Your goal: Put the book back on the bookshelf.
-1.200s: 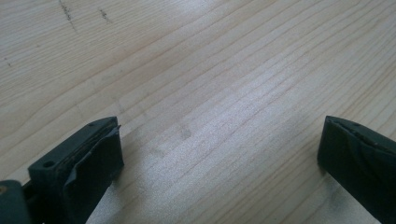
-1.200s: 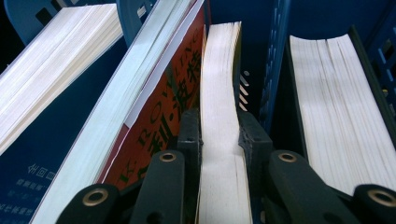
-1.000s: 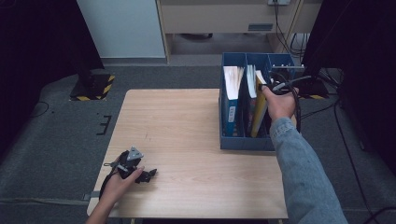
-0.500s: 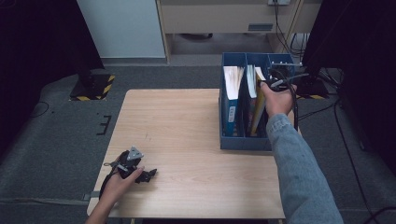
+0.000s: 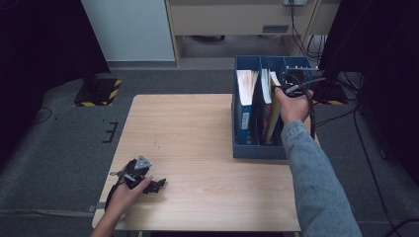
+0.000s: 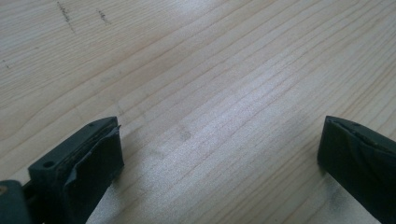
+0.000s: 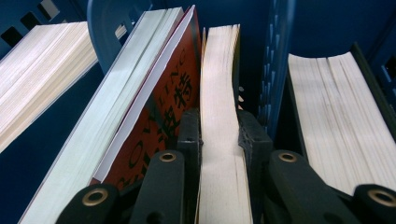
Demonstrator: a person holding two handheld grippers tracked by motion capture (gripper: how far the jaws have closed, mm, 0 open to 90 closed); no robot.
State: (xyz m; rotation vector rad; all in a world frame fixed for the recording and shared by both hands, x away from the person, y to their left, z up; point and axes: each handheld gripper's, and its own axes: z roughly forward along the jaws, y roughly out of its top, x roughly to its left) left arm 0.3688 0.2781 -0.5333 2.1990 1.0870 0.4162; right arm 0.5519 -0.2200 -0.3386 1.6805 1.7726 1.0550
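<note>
A blue file box (image 5: 257,150) stands on the right part of the wooden table (image 5: 197,128) with several upright books in it. My right gripper (image 5: 279,89) is over its middle compartment, shut on the top edge of a cream-paged book (image 7: 219,84) between the jaws of the right gripper (image 7: 219,123). A red-covered book (image 7: 163,102) leans against that book on one side. The left gripper (image 5: 157,184) rests on the table near the front left corner. Its jaws stand wide open, and the left gripper (image 6: 219,149) has only bare wood between them.
A blue divider (image 7: 275,65) separates the gripped book from a thick book (image 7: 336,112) in the neighbouring compartment. Another thick book (image 5: 244,84) fills the box's left compartment. Cables (image 5: 341,113) trail over the grey floor to the right of the table.
The right hand has shifted slightly toward the far side of the box with the book in its jaws. The left gripper has not moved.
</note>
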